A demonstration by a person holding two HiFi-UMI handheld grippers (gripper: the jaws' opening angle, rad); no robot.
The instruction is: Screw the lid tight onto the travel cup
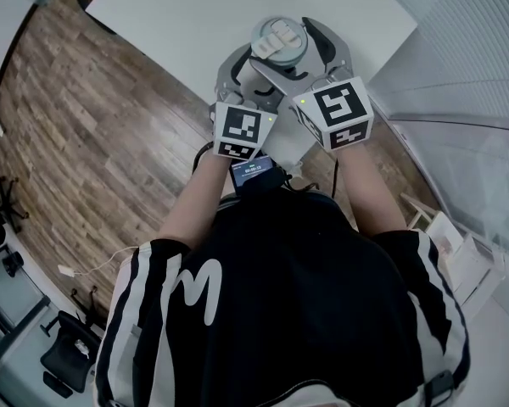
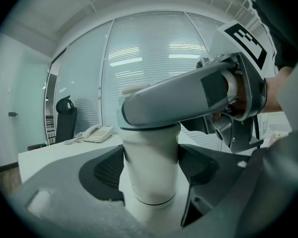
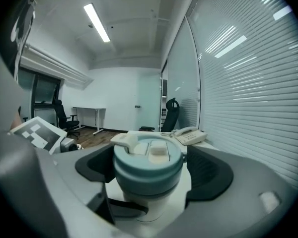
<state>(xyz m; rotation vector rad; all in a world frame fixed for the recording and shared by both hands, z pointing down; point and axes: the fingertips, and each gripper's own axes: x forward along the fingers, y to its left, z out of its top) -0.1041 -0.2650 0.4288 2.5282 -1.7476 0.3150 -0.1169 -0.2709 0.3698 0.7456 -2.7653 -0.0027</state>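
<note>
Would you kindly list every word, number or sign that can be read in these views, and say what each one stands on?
"M": large white letter on the person's black shirt.
Small screen at the chest: light figures, too small to read.
Left marker cube and right marker cube: black-and-white square patterns, no words.
Desk phone: keys too blurred to read.
Travel cup and lid: no print shows.

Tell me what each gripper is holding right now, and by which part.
The left gripper clamps the white travel cup by its body. The right gripper grips the round grey-blue plastic lid by its rim.
</note>
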